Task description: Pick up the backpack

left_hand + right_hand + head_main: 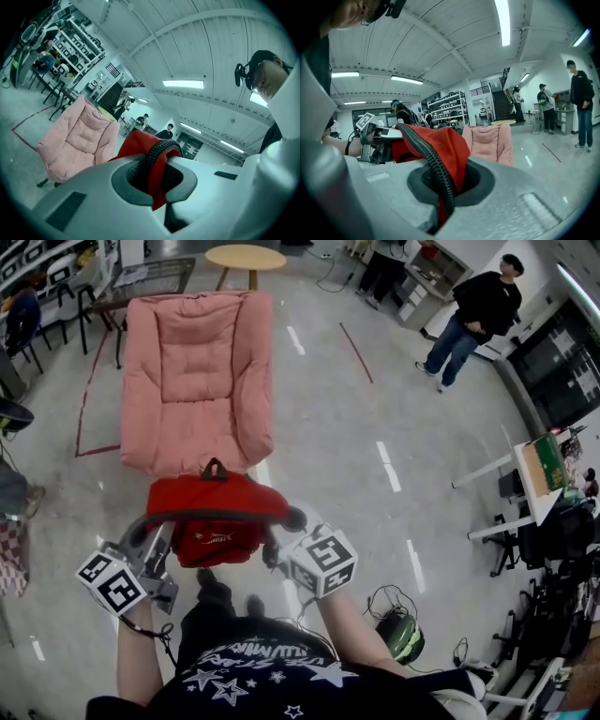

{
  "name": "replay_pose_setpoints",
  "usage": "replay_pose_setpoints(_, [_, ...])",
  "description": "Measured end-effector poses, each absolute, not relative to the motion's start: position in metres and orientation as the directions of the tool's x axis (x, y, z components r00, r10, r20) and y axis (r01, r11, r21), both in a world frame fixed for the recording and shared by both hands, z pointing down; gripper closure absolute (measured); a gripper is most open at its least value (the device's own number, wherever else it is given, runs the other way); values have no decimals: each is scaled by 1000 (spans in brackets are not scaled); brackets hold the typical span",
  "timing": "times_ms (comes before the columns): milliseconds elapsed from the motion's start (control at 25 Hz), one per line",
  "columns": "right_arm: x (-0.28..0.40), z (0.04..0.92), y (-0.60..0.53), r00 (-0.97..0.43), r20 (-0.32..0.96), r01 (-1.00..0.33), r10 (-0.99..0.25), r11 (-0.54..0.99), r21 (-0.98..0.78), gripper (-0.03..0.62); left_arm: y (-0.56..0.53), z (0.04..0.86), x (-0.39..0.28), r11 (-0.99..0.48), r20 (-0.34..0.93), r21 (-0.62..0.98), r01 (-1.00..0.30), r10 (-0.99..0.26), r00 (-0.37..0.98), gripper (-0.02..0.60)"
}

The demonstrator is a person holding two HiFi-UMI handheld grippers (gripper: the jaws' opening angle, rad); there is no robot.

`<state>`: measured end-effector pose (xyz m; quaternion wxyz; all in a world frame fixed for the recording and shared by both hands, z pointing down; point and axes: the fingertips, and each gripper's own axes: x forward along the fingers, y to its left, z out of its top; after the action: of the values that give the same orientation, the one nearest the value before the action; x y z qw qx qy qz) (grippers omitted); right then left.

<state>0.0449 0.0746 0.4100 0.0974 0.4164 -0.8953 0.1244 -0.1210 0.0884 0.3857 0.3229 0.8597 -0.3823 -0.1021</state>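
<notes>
While left hand-held gripper (155, 176) and right hand-held gripper (443, 182) clamp red backpack (217, 507) aloft, pink chair (197, 381) stands on grey floor (375, 399).

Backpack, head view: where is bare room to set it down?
The pink chair's seat just ahead is bare. So is the floor between it and the standing person. Crowded: the right edge with desks and cables, the far left with dark chairs.

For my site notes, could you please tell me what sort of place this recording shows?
Probably a lab or workshop hall: white storage shelving, a white desk crowded with equipment, and a tape-marked grey floor.
</notes>
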Motion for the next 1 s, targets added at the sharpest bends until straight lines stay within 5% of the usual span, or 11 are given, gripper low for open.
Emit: replay_pose_setpoints(1000, [102,376,161,-718,179,-696,-673,703,-146,585,194,351,-64,-480,72,524,-703,-798,598,572])
